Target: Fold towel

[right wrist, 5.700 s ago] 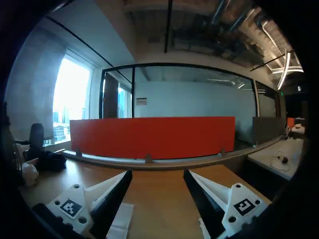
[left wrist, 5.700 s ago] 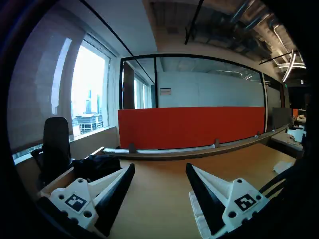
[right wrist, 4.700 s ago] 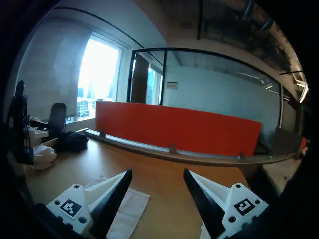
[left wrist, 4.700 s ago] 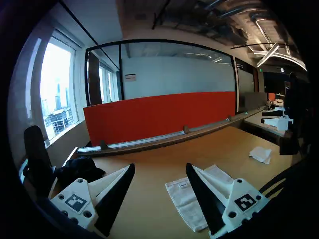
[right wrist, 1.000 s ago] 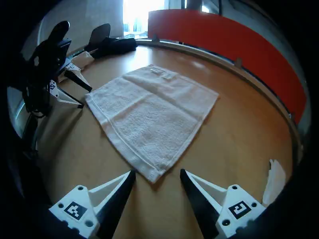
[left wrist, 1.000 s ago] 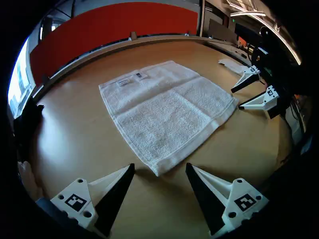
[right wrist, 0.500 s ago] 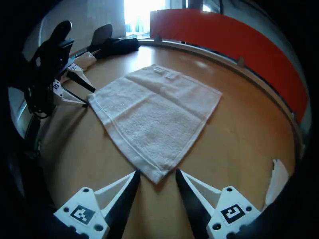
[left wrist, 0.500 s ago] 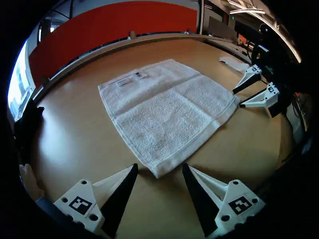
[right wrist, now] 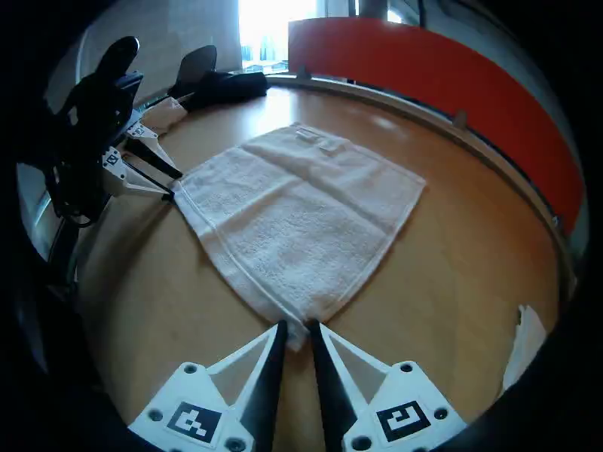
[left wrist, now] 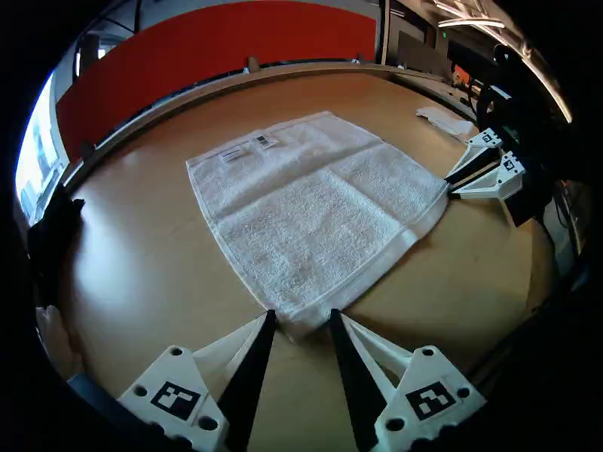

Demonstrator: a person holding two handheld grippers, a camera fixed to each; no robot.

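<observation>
A white towel (left wrist: 316, 211) lies spread flat on the wooden table (left wrist: 136, 248), its label patch at the far edge. In the left gripper view, my left gripper (left wrist: 301, 318) is low over the near corner, jaws half closed with the corner between the fingertips and a gap still showing. The right gripper view shows the towel (right wrist: 301, 211) again, and my right gripper (right wrist: 296, 329) has its fingers pinched together on the near corner. Each gripper also appears in the other view at the towel's side corner: the right gripper (left wrist: 454, 188) with fingers together, the left gripper (right wrist: 172, 188) narrowly apart.
An orange partition (left wrist: 226, 45) runs along the table's far edge. A black bag (right wrist: 226, 84) and a chair (right wrist: 192, 64) are by the window. A small folded white cloth (left wrist: 445, 120) lies at the table's right end, near the right gripper.
Both grippers came down from facing the room to the towel's two near corners. In the last second the right jaws closed onto its corner and the left jaws narrowed around the other.
</observation>
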